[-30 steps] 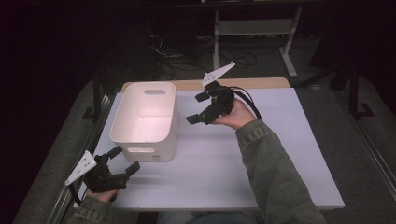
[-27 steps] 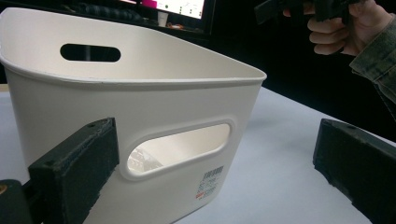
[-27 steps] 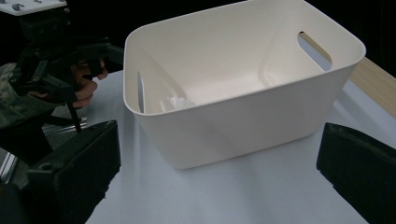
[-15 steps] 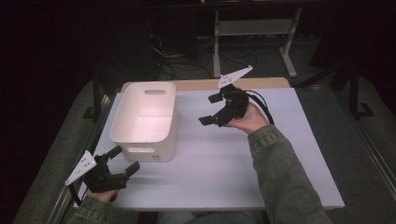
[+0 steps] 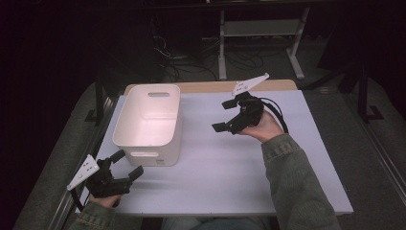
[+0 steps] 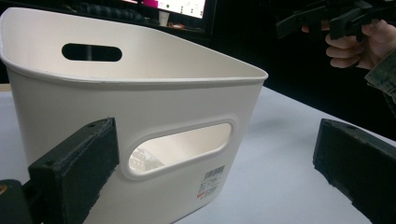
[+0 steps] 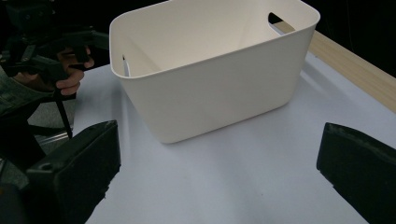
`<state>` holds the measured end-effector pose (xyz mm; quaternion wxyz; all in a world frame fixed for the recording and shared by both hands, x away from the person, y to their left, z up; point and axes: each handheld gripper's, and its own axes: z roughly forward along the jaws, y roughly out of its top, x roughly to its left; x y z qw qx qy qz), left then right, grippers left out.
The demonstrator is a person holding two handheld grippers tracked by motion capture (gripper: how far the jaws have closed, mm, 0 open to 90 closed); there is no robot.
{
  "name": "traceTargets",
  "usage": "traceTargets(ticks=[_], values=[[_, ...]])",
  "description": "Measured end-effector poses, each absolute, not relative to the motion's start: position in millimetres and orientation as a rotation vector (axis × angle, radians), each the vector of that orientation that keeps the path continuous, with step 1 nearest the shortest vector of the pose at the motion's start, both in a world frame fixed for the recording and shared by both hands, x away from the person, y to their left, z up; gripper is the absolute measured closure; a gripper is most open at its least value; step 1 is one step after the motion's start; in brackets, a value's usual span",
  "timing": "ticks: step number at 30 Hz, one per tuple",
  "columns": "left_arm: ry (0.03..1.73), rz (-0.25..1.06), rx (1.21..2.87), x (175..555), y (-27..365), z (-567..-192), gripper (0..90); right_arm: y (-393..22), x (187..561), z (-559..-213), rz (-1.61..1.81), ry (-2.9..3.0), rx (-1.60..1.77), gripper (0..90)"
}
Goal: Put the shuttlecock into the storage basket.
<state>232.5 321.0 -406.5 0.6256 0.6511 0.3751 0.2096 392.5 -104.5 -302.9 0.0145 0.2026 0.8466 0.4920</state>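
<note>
A white plastic bin (image 5: 149,122) with handle slots stands on the left half of the pale table (image 5: 225,177); its inside looks bare. My left gripper (image 5: 126,164) rests at the table's front left corner, open, its jaws aimed at the bin's near end (image 6: 140,116) with nothing between them. My right gripper (image 5: 224,115) is held above the table to the right of the bin, open and holding nothing, facing the bin's long side (image 7: 219,88). In the right gripper view the left hand and its gripper (image 7: 46,51) show beyond the bin.
A wooden strip (image 5: 215,86) runs along the table's far edge. Behind it the floor is dark, with cables and a metal stand (image 5: 261,33). A barcode label (image 6: 210,179) sits on the bin's near end.
My right gripper has drawn away from the bin, moving right over the table. The left gripper has stayed at the front left corner.
</note>
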Motion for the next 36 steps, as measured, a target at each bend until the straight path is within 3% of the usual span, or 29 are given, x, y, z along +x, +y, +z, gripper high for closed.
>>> traceTargets(ticks=[36], values=[[0.854,0.485,1.502,233,320,-406,0.0,-179,371,-338,1.515,2.426,0.890,0.0]])
